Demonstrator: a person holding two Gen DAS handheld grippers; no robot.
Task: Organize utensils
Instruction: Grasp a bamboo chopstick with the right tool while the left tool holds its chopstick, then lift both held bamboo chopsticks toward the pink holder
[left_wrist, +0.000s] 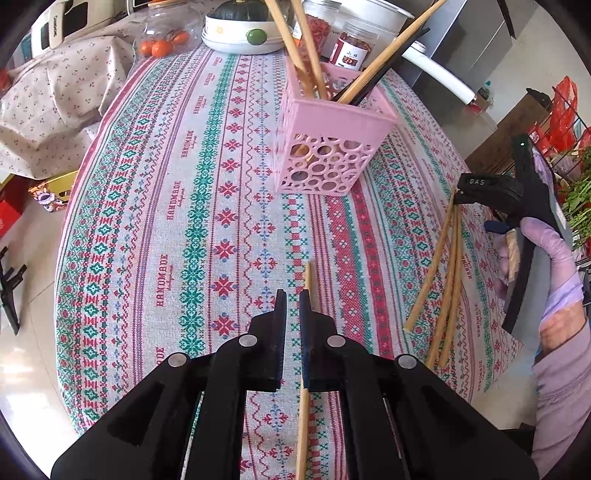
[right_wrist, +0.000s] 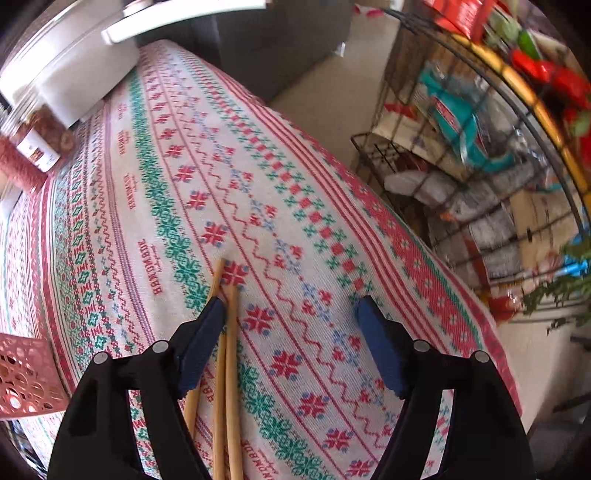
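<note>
A pink perforated basket (left_wrist: 325, 144) stands on the patterned tablecloth (left_wrist: 192, 206) and holds several wooden and black chopsticks (left_wrist: 314, 55). My left gripper (left_wrist: 293, 299) is nearly shut, with a small gap; one wooden chopstick (left_wrist: 304, 369) lies on the cloth along its right finger, not gripped. Three wooden chopsticks (left_wrist: 443, 280) lie on the cloth at the right. My right gripper (right_wrist: 291, 306) is open above them; they (right_wrist: 227, 369) lie under its left finger. The basket's corner (right_wrist: 26, 376) shows at the left of the right wrist view.
Jars of dried food (left_wrist: 351, 46), a white bowl with a squash (left_wrist: 240, 33), a jar with oranges (left_wrist: 166, 37) and a white pot (right_wrist: 62, 70) crowd the table's far end. A wire rack of packets (right_wrist: 480, 166) stands off the table's right edge.
</note>
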